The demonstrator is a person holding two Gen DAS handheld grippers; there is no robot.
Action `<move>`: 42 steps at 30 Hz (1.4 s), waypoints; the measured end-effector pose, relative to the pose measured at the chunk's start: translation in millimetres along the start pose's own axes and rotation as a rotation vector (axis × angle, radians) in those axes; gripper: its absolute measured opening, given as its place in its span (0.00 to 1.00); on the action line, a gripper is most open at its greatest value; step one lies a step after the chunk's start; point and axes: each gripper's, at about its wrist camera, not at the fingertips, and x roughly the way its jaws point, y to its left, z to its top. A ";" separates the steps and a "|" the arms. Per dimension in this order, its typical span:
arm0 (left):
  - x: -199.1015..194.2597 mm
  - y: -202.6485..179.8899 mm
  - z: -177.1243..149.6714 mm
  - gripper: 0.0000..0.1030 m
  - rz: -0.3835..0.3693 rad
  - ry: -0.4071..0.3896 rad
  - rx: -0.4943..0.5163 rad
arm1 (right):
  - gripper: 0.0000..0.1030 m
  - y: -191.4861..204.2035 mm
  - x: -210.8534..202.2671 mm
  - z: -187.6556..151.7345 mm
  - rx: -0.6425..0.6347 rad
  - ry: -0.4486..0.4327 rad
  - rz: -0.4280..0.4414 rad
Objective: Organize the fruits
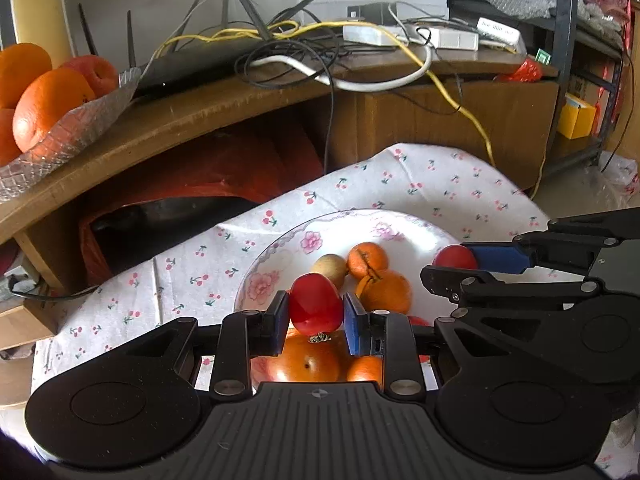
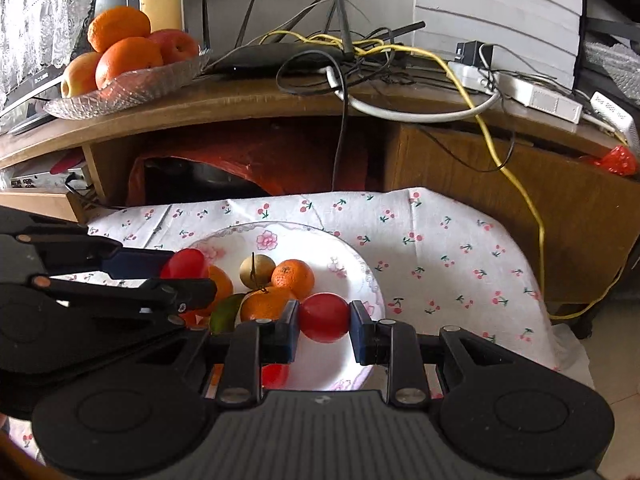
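A smooth, glossy red fruit (image 1: pixel 316 304) is pinched between the blue pads of the left gripper (image 1: pixel 316 316), held above a white plate (image 1: pixel 416 232) with a pink floral rim. A second round red fruit (image 2: pixel 324 317) is clamped the same way in the right gripper (image 2: pixel 324 326), over the same plate. On the plate are seen dimpled oranges (image 2: pixel 293 278), a brownish pear-like fruit (image 2: pixel 256 270) and a green one (image 2: pixel 224 312). The plate rests on a table covered by a cherry-print cloth (image 2: pixel 440 248). Behind, a cut-glass dish (image 2: pixel 132 88) of oranges and apples stands on a wooden shelf (image 2: pixel 248 100). No legible writing is seen.
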 end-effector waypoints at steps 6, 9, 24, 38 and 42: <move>4.5 2.7 0.3 0.34 -0.006 -0.003 0.006 | 0.29 0.6 6.4 -1.9 -0.013 -0.011 0.001; 5.1 1.1 0.4 0.34 -0.001 -0.006 0.016 | 0.29 -0.2 9.3 -3.1 -0.013 -0.004 0.008; 3.2 13.6 4.2 0.54 0.001 -0.012 -0.041 | 0.32 -9.3 9.0 -0.6 0.035 -0.027 0.033; -29.0 28.7 18.2 0.79 0.068 -0.071 -0.083 | 0.37 -19.1 -29.9 12.8 0.085 -0.086 -0.008; -58.8 30.6 22.7 0.84 0.122 -0.129 -0.080 | 0.38 -16.6 -59.6 18.7 0.081 -0.111 -0.027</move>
